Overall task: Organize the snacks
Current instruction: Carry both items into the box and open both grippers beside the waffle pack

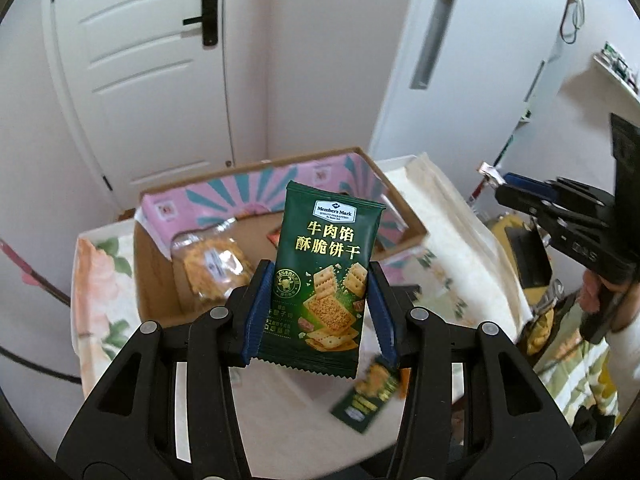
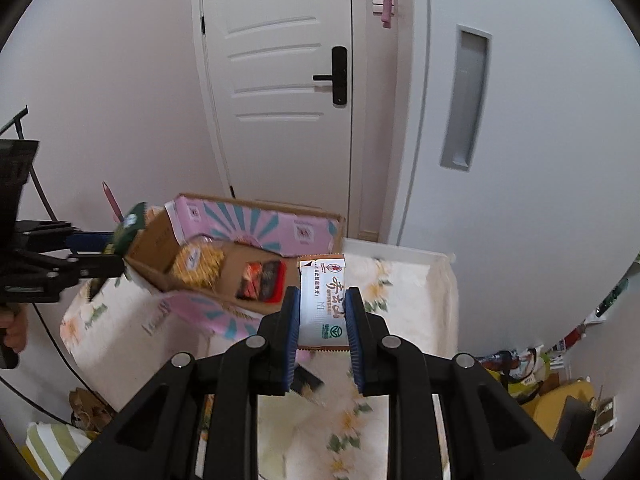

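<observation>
You are working over a small table draped in a floral cloth (image 2: 400,280), set in a corner by a white panelled door (image 1: 152,72).

Nearest you, your left gripper (image 1: 320,312) has its blue pads closed in on the long edges of a dark green foil packet of beef crackers (image 1: 326,280). The packet stands upright and clear of the table, probably so it can go down into the box end first.

Your right gripper (image 2: 323,320) is narrowed the same way around a white sachet with red lettering (image 2: 323,300), which is also lifted off the cloth.

Under the left packet, a second green packet (image 1: 368,396) lies flat on the table, blurred and untouched.

Beyond both packets sits an open cardboard box with pink and teal printed flaps (image 1: 256,196), which looks like the place for the snacks. It already holds a clear bag of golden biscuits (image 2: 198,260) and a red and black packet (image 2: 262,280), so the task seems partly done.
</observation>
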Demonstrator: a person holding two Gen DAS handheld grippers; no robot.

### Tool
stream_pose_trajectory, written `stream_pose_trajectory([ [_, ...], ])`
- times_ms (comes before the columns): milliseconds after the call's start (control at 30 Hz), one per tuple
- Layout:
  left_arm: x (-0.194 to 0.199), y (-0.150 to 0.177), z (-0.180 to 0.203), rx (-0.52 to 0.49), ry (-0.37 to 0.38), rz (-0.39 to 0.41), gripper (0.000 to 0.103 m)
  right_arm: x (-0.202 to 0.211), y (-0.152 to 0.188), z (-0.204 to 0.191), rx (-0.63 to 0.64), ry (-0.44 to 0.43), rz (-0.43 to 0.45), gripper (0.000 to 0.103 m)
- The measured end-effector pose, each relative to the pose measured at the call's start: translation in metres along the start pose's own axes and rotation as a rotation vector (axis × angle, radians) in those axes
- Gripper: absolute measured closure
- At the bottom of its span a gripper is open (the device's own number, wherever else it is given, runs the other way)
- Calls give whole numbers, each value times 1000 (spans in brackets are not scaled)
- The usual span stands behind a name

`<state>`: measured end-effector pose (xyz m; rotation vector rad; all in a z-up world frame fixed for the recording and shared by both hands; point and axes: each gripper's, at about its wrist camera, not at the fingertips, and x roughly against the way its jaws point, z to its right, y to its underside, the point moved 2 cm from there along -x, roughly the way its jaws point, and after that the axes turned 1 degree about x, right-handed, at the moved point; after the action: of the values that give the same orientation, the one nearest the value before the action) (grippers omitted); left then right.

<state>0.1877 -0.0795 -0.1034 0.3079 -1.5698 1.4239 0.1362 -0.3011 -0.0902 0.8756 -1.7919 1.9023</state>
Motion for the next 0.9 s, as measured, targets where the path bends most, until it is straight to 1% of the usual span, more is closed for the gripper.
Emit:
stream_pose_trajectory([
  [133,-25,-18,-24,27,26,-33,61,-14,-19,-15,0,-4,10,82],
  [200,-37,-25,-34,24,21,-51,61,-23,-28,-23,-21,-20,1,82],
  [333,-70,-39,-58,31,36,-117,61,-45,-42,-34,-63,-63,-16,82],
  [500,-109,-49,-74,20,31,-188,61,-78,-55,-49,-80,-66,-52,82],
  [667,-140,-48,-79,-7,48,-245,61,-110,-56,-55,-131,-59,-97,82],
  [833,-160,-44,-72,-50,70,-285,61,-128,-50,-55,-183,-34,-132,82],
  [867,-163,-43,-70,-63,64,-288,61,-129,-48,-55,-191,-29,-136,82],
  [900,-166,-42,-68,-73,52,-292,58,-132,-46,-54,-203,-24,-142,82],
])
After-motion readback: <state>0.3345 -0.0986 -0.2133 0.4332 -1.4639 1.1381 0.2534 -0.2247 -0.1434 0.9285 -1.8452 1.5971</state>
